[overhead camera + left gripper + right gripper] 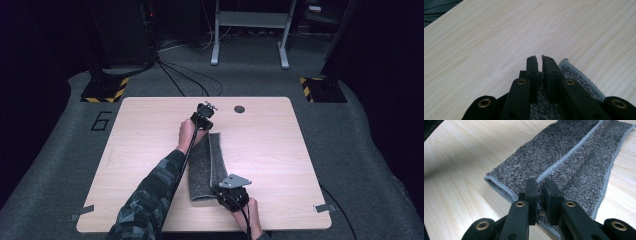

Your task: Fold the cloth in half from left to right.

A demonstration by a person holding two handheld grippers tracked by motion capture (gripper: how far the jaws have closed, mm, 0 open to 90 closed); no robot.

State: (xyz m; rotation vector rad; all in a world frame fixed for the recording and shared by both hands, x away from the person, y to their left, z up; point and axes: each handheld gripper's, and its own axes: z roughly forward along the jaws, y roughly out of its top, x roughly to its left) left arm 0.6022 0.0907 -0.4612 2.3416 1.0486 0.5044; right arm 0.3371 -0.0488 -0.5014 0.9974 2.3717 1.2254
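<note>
— So, where does the towel [206,167] lie, and who has hold of it?

— It lies on the worktop [280,150], near the middle and toward the person's side, folded lengthwise into a long grey strip with one hemmed edge running down it. The left gripper [204,116] is at the far end and the right gripper [231,196] at the near end. Both are nearly closed. In the left gripper view the jaws pinch an edge of the towel [576,76], with cloth showing in the slit between them. In the right gripper view the jaws clamp on the near hem of the towel [564,160], right where the folded-over edge meets the lower layer.

— What would make this fold come out well?

— I'd say keep both grips firm and lower the two ends together, so the strip stays taut and straight between them. The hemmed edge should land parallel to the outer edge below it, not slanting across. Only let go once the cloth lies flat on the wood; letting go early could let the upper layer spring back open.

— And the count?

— One towel, one worktop, two grippers, one in each hand. Farther off on the worktop there is one small dark round hole [239,109].
</note>
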